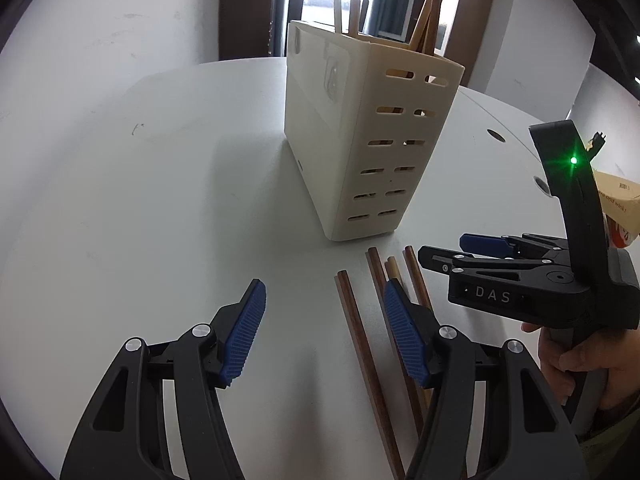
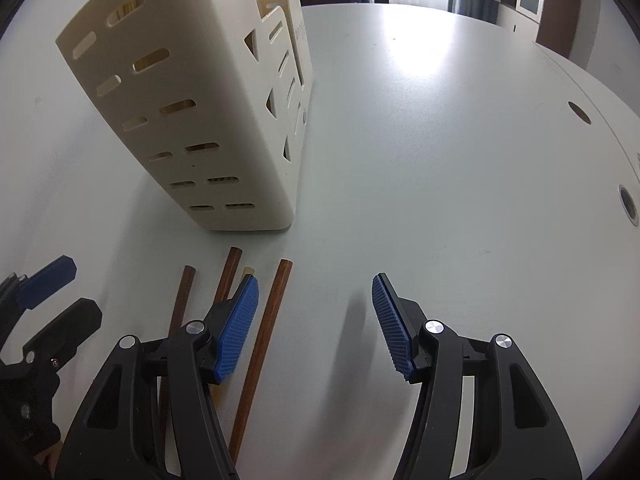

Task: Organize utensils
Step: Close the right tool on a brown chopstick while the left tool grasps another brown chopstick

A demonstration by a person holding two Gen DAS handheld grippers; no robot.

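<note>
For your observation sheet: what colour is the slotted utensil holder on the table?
Cream, off-white utensil holder, clearest in the left wrist view.

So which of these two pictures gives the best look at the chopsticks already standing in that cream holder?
The left wrist view: the cream holder shows its open top, with the standing chopsticks rising above the rim. In the right wrist view the top is mostly cropped; only thin tips and glimpses through the holder's side slots show.

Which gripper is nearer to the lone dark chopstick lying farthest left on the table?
Left. The left gripper is open, and that chopstick lies between its fingers. The right gripper is open further right, past the other chopsticks.
</note>
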